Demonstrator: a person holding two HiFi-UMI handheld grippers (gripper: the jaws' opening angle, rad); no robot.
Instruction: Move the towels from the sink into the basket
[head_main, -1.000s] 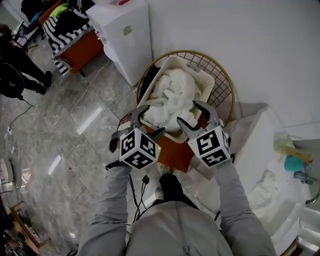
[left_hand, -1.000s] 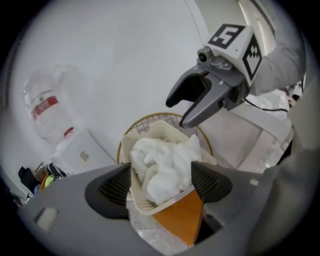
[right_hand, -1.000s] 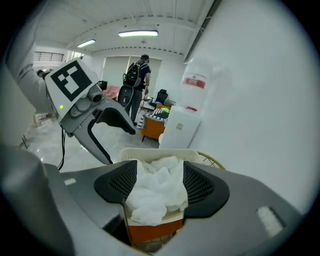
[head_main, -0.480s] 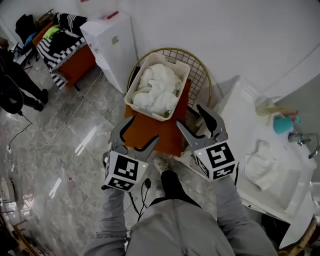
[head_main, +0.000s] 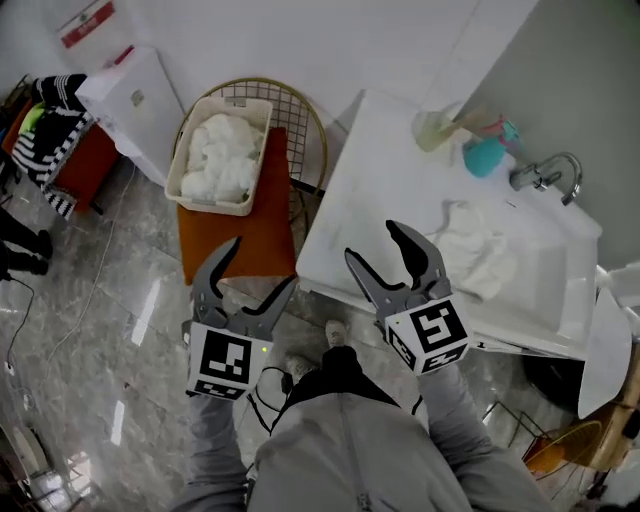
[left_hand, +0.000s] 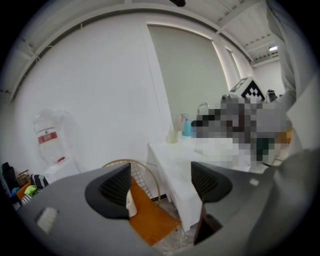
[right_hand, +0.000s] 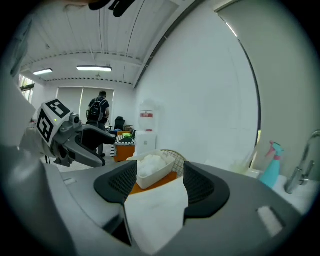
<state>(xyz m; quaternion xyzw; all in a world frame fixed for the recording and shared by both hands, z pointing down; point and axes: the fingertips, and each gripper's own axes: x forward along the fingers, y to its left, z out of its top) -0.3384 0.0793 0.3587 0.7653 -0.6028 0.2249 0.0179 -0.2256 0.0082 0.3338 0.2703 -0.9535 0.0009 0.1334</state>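
White sink unit (head_main: 365, 180) now fills the right half of the head view; a second ago only its corner showed and the basket sat at center. Orange seat (head_main: 245, 235) with a gold wire back stands left of the unit, and the basket (head_main: 210, 206) sits on it, now shifted to upper left. White towels (head_main: 218, 155) are heaped in the basket, same as before. One crumpled white towel (head_main: 478, 255) lies in the basin. Left gripper (head_main: 260, 265) was at the basket rim and has pulled away; it is now over the floor beside the seat's front edge, jaws apart, nothing between them. Right gripper (head_main: 372, 242) has also left the basket and is over the unit's near edge, short of the towel, jaws apart and empty. Jaw spread unchanged on both. Faucet (head_main: 548, 172) and teal bottle (head_main: 485, 155) are at the basin's far end.
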